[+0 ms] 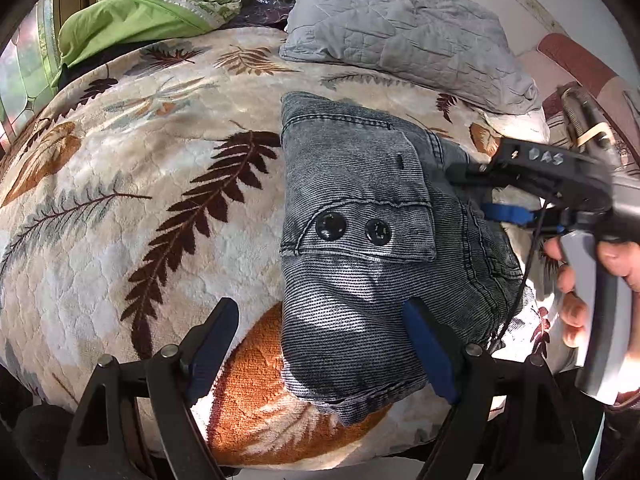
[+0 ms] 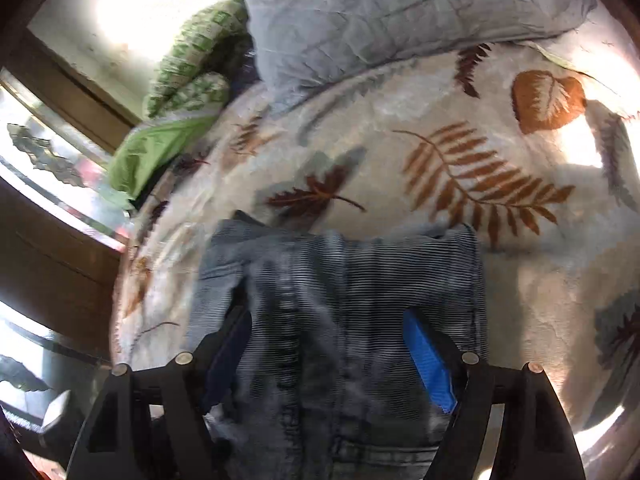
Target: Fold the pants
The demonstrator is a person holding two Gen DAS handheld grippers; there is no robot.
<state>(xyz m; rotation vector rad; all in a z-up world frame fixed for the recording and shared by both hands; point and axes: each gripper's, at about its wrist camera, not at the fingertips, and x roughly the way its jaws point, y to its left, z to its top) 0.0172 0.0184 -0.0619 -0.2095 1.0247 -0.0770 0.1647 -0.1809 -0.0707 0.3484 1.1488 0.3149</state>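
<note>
Grey denim pants (image 1: 360, 240) lie folded into a compact bundle on a leaf-patterned blanket (image 1: 140, 200), a pocket flap with two black snaps on top. My left gripper (image 1: 320, 344) is open over the bundle's near end: its right finger (image 1: 428, 352) rests over the denim and its left finger stands over the blanket. My right gripper (image 1: 468, 190) reaches in from the right over the bundle's far right edge, jaws apart. In the blurred right wrist view the pants (image 2: 352, 288) spread under and between the open right gripper (image 2: 328, 352); I see no fabric pinched.
A grey quilted pillow (image 1: 400, 28) lies at the back of the bed, with green patterned bedding (image 1: 132, 20) to its left. A window (image 2: 48, 152) runs along the left side. A person's hand (image 1: 576, 280) holds the right gripper's handle at the right edge.
</note>
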